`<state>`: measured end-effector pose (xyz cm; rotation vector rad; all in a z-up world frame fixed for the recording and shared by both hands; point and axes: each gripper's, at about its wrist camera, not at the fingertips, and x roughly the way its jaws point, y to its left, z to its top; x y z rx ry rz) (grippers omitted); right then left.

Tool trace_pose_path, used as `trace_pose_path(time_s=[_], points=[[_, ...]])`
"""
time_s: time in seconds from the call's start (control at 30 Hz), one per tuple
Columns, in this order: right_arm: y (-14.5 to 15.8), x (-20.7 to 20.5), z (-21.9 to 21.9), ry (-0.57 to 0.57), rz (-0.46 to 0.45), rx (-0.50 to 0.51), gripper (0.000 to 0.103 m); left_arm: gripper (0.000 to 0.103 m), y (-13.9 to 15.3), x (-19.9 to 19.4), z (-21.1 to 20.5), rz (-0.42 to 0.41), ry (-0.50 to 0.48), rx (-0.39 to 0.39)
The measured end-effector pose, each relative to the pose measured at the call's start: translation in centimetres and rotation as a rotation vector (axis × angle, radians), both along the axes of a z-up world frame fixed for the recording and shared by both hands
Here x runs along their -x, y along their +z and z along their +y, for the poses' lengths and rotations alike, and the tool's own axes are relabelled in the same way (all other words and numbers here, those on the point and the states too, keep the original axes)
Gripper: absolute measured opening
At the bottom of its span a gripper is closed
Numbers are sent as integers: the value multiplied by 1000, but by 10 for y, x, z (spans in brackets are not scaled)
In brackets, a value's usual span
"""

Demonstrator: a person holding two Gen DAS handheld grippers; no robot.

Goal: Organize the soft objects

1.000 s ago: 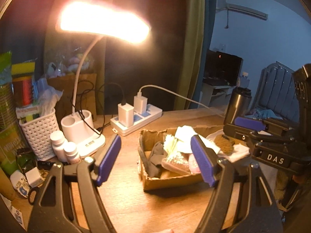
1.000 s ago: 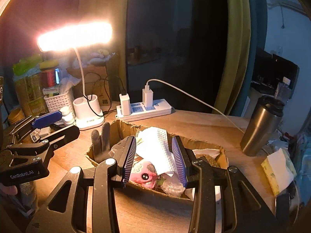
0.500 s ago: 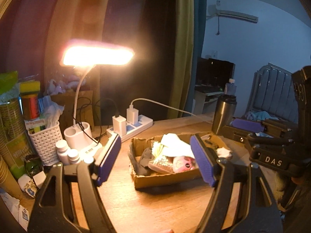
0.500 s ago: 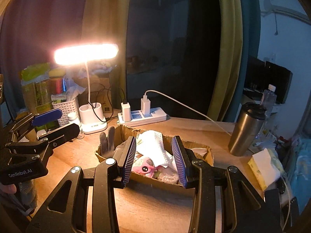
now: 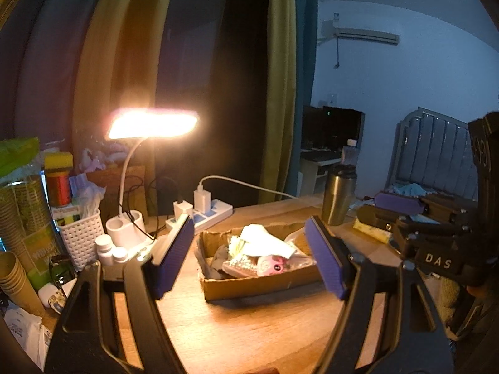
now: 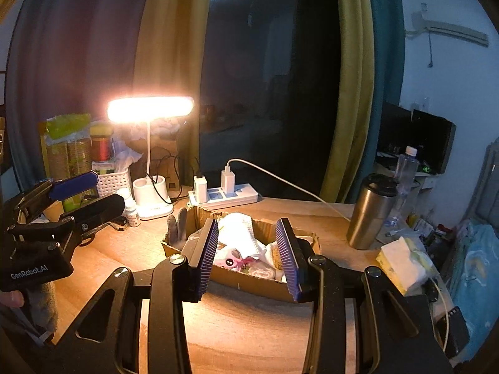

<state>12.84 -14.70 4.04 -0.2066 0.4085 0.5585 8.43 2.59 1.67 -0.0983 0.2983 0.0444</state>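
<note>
Sitting on the wooden desk point(image 6: 249, 327), the cardboard box point(image 6: 249, 283) already holds the soft things: a white cloth point(image 6: 240, 230) on top, a pink plush toy point(image 6: 232, 260) below it, and a grey glove point(image 6: 177, 227) draped over the far left corner. Both tools hover apart from it, touching nothing. The right gripper point(image 6: 251, 258) has its fingers partly spread and empty, and the box lies straight ahead and below them, its long axis running crosswise to their pointing line, slightly skewed. The left gripper point(image 5: 249, 258) has its fingers spread wider, also empty; from its view the box point(image 5: 259, 283) sits ahead and a little right of centre. The right gripper looks the nearer and better lined up, so a reach for the cloth or toy would likely fall to it, straight forward and down. With no loose soft item visible on the bare desk, the sorting seems nearly or wholly done.
</note>
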Motion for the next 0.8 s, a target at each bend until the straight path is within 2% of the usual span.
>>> trace_pose_path(time_s=[0.57, 0.6, 0.67, 0.7, 0.8], points=[[30, 67, -43, -56, -91, -33, 43, 76, 28, 51, -32, -74, -62, -10], [33, 71, -46, -60, -94, -35, 44, 77, 30, 54, -34, -73, -63, -8], [38, 80, -52, -73, -112, -48, 57, 89, 34, 58, -37, -77, -64, -1], [39, 82, -55, -78, -115, -54, 61, 97, 37, 61, -38, -82, -62, 0], [48, 90, -67, -113, -117, -80, 70, 99, 44, 70, -43, -101, -55, -11]])
